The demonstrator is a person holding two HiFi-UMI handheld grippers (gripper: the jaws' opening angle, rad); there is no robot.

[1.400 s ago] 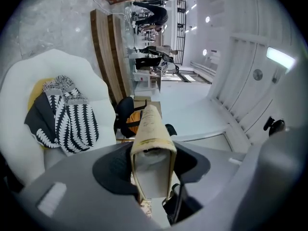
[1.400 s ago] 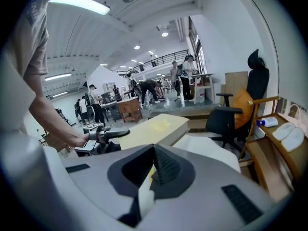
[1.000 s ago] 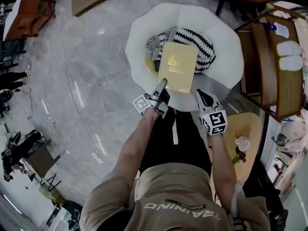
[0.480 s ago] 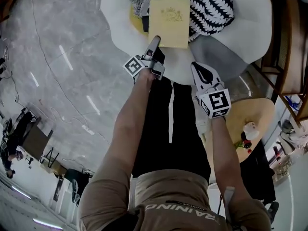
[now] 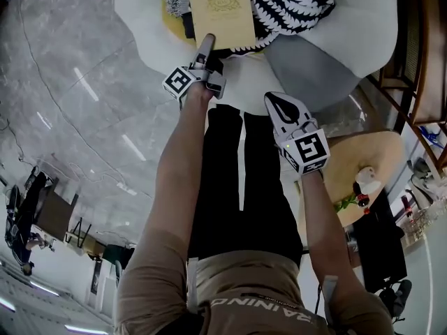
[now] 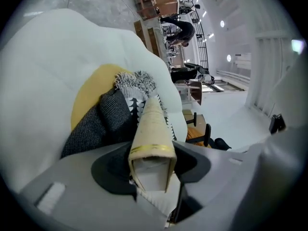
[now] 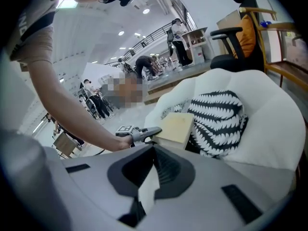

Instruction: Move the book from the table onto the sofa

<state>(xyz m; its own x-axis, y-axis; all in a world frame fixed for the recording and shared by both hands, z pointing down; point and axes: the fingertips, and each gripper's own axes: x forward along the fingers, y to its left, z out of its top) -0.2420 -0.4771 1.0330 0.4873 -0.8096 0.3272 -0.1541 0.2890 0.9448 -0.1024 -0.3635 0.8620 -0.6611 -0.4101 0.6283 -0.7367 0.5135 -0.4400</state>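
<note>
Polished marble floor, puffy white sofa, flat tan book clamped by left gripper, right gripper pressed closed.

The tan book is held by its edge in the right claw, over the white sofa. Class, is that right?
No: the left claw holds it, not the right. The tan book is held by its edge in the left claw, over the white sofa, as the left gripper view shows.

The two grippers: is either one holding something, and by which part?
The left gripper clamps the tan book by its near edge, the covers pinched between its jaws. The right gripper holds nothing.
</note>
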